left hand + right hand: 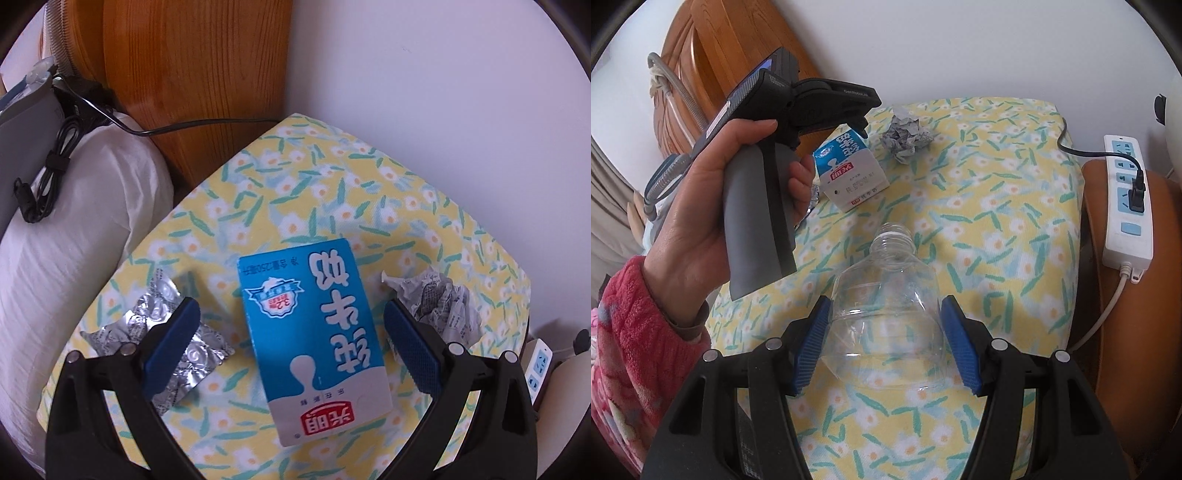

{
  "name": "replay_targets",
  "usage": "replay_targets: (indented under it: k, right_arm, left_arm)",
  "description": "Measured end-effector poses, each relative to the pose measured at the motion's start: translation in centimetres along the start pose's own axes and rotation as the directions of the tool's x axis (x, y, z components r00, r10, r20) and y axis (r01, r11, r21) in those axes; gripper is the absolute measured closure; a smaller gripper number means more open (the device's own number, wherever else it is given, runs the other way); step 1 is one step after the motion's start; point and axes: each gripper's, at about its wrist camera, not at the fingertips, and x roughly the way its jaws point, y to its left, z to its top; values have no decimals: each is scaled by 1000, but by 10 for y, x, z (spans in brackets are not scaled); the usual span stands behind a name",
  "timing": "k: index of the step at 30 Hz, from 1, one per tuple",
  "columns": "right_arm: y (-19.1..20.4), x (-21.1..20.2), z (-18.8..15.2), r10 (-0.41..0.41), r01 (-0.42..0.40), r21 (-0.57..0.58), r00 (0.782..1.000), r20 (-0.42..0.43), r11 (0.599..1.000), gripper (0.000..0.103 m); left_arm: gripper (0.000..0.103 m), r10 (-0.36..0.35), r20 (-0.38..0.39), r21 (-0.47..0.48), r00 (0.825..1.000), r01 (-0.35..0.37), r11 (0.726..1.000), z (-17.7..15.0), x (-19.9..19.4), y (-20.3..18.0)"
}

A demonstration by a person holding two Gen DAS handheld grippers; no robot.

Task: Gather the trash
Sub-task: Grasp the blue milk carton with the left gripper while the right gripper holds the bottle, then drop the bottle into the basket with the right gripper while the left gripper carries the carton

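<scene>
- Step: both tools lining up for pickups on the floral counter point(1015, 221); nothing gripped yet, by my read.
- Clear bottle point(886, 314), lower centre of right view, lies between wide right tool point(886, 347); next: close on it.
- Milk carton point(314, 343), centre of left view, between wide left tool point(291, 336); print reads "光明", "3.2".
- Crumpled paper point(443, 302) right, foil blister point(173, 332) left.
</scene>
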Motion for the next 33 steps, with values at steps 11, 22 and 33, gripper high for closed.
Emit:
replay_targets:
  k: [11,22,33]
  right_arm:
    - [-1,3,-3,2,-1,7,1000,-9,1000,41]
    - [9,-10,-13,-31,31,-17,1000,-2,999,41]
    - [53,-57,-62,-2,-2,-116,999,-35,993,41]
  left_arm:
    - [32,-9,-56,17,998,10,1000,-5,14,-12]
    - [33,-149,144,154,978,127,980,-42,-100,15]
    - [33,-233,245,330,941,145,933,-159,-189,116]
